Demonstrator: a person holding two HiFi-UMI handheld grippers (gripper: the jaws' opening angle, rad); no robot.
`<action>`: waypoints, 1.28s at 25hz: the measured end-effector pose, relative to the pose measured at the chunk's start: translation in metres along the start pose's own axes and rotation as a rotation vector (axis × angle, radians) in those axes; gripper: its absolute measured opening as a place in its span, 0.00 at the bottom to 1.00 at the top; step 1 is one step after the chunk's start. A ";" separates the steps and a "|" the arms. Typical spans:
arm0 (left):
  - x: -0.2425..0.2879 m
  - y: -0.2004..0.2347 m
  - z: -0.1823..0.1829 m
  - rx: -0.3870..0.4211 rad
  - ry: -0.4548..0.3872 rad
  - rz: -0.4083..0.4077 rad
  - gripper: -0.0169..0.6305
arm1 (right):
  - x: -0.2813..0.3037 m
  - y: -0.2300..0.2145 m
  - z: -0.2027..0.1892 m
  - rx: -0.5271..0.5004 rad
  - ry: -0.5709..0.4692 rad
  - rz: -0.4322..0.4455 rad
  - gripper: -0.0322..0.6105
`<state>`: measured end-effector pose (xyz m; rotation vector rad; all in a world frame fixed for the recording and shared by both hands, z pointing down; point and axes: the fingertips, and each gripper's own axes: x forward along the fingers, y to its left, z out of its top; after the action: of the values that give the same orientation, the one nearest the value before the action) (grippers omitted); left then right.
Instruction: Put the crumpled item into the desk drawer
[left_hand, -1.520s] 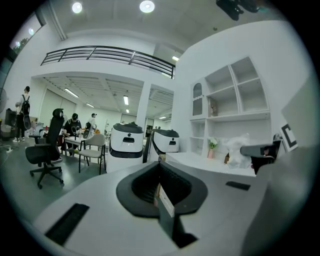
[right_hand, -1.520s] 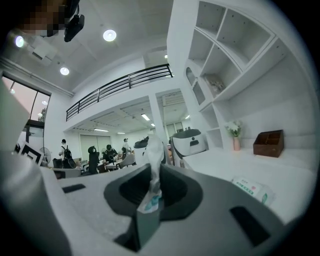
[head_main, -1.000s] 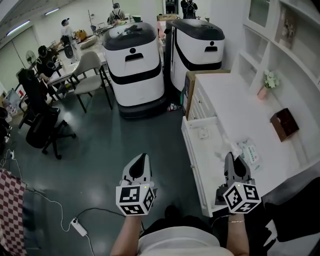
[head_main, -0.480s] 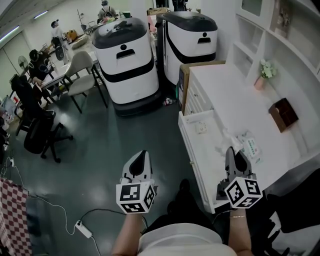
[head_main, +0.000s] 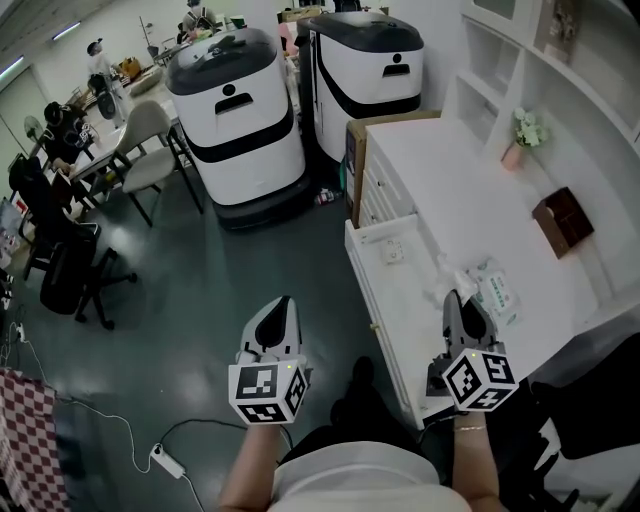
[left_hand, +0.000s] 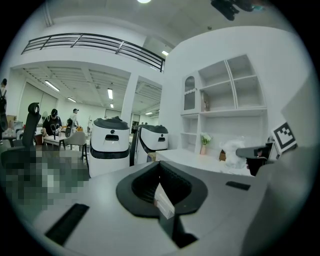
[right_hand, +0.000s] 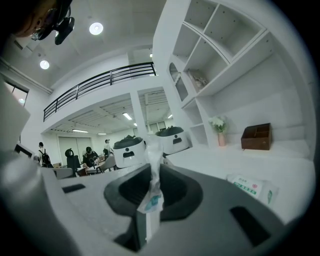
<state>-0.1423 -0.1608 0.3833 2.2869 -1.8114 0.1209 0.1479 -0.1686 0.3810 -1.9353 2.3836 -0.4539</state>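
Observation:
My right gripper (head_main: 453, 297) hangs over the front edge of the white desk (head_main: 450, 190), shut on a crumpled white wrapper (head_main: 447, 280). In the right gripper view the crumpled wrapper (right_hand: 152, 186) stands pinched between the two jaws and sticks out past them. Just ahead and left of that gripper is the open desk drawer (head_main: 368, 270), with a small white object (head_main: 392, 252) inside. Over the dark floor, left of the desk, my left gripper (head_main: 283, 304) is shut with nothing held. The left gripper view catches the wrapper (left_hand: 233, 150) beside the right gripper.
A flat tissue pack (head_main: 497, 294), a brown box (head_main: 558, 220) and a small flower vase (head_main: 520, 142) lie on the desk. Two white-and-black robot carts (head_main: 235, 115) stand beyond the desk. Chairs, tables and people fill the far left. A power strip (head_main: 160, 458) lies on the floor.
The whole view has shifted, and the desk and drawer now sit slightly further left. Both grippers keep about the same pose, and the right one still holds the wrapper.

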 end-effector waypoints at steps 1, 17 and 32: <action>0.003 0.000 -0.001 0.000 0.004 0.000 0.02 | 0.003 -0.002 -0.003 0.006 0.007 0.000 0.12; 0.042 -0.001 -0.022 -0.009 0.073 -0.009 0.02 | 0.036 -0.040 -0.073 0.015 0.195 -0.039 0.12; 0.050 -0.006 -0.044 -0.016 0.131 -0.029 0.02 | 0.034 -0.072 -0.168 -0.022 0.461 -0.099 0.12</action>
<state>-0.1211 -0.1974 0.4355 2.2376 -1.7084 0.2444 0.1735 -0.1807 0.5644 -2.1595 2.5543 -0.9797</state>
